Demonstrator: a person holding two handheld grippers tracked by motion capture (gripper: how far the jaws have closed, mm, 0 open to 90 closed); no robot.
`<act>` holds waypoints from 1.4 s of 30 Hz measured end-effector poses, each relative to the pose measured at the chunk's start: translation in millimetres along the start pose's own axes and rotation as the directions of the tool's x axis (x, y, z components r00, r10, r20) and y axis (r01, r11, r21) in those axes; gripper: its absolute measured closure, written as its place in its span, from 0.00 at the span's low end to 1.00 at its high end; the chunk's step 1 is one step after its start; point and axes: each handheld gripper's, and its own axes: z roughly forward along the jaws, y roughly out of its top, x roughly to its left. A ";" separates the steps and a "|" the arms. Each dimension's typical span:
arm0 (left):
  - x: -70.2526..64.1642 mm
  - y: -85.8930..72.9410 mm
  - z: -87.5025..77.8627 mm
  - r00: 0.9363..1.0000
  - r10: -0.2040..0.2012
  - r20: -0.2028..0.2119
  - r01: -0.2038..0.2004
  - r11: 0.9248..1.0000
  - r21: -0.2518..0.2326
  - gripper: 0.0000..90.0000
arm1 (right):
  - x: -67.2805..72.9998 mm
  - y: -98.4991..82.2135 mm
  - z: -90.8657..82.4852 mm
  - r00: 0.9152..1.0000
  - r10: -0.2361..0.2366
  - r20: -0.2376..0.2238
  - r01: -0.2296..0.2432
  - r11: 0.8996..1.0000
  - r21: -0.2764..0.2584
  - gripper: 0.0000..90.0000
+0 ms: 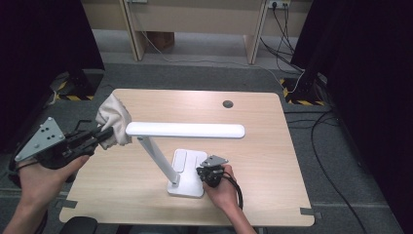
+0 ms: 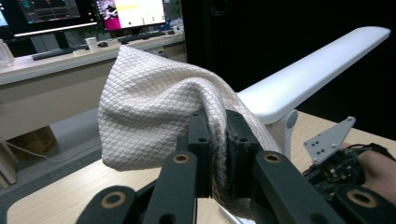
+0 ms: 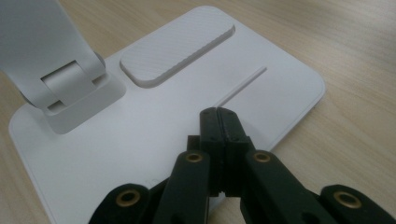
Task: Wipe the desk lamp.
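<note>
Wooden table (image 1: 272, 141): left tongs (image 1: 104, 134) pinch cloth (image 1: 115, 118) (at lamp (image 1: 185, 130)).

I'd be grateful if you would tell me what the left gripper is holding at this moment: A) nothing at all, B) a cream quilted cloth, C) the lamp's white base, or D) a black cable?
B: in the left gripper view, the left gripper has its jaws clamped on a fold of the cream quilted cloth, raised beside the lamp head.

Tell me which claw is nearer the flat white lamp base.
Right. The right claw rests shut on the flat white lamp base; the left claw holds a cream quilted cloth up beside the lamp head.
</note>
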 end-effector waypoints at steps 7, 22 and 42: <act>-5.9 8.0 1.6 0.999 0.000 0.052 0.000 1.000 -0.013 0.92 | 0.0 0.5 0.2 1.000 -0.003 0.001 0.003 1.000 0.002 1.00; -14.1 19.0 13.4 0.992 -0.004 0.125 0.006 1.000 -0.011 0.92 | 0.2 0.6 0.2 1.000 -0.008 0.001 0.008 1.000 0.004 1.00; -21.9 26.7 30.1 0.989 -0.002 0.146 0.002 1.000 -0.002 0.92 | 1.4 0.9 0.2 1.000 -0.026 0.007 0.026 1.000 0.007 1.00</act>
